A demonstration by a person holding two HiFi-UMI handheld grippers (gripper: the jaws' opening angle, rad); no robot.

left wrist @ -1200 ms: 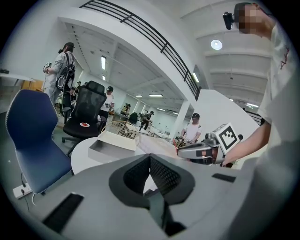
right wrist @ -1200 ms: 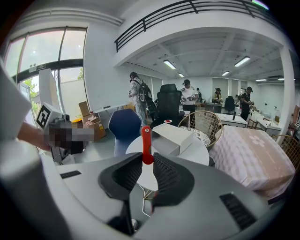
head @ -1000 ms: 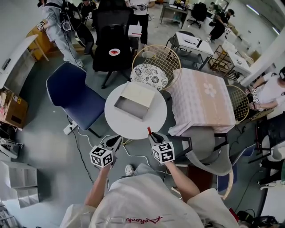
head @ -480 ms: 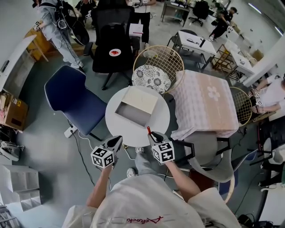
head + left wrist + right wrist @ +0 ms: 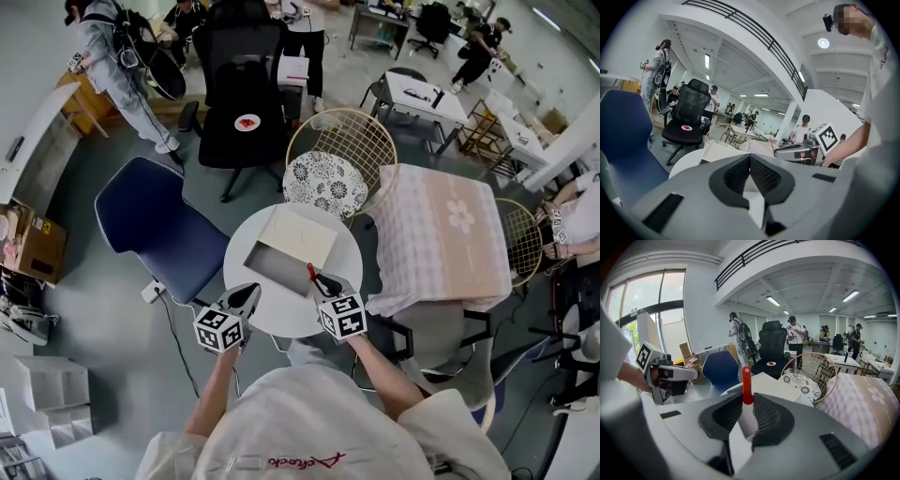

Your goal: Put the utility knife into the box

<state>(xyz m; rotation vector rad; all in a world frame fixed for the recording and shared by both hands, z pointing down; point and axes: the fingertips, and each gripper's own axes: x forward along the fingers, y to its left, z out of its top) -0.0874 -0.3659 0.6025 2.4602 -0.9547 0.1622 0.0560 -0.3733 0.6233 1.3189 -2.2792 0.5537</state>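
Shirt script (image 5: 295,462) cannot be read. The red utility knife (image 5: 746,376) is clenched upright in the right claw (image 5: 747,397), held over the worktop (image 5: 281,321) just beside the box (image 5: 298,236). The left claw (image 5: 750,157) is shut and empty, held alongside.

The left tongs (image 5: 750,158) were seen with their jaws closed together at the tips, nothing being held between them; beyond them a white round tabletop (image 5: 686,165) was shown, on which a beige box (image 5: 722,151) was set; at the right the right tongs (image 5: 777,152) were held about level, the thin red tip of the utility knife (image 5: 774,147) being visible at their front; a blue chair (image 5: 623,136) was seen at the left, a black office chair (image 5: 689,110) farther back.
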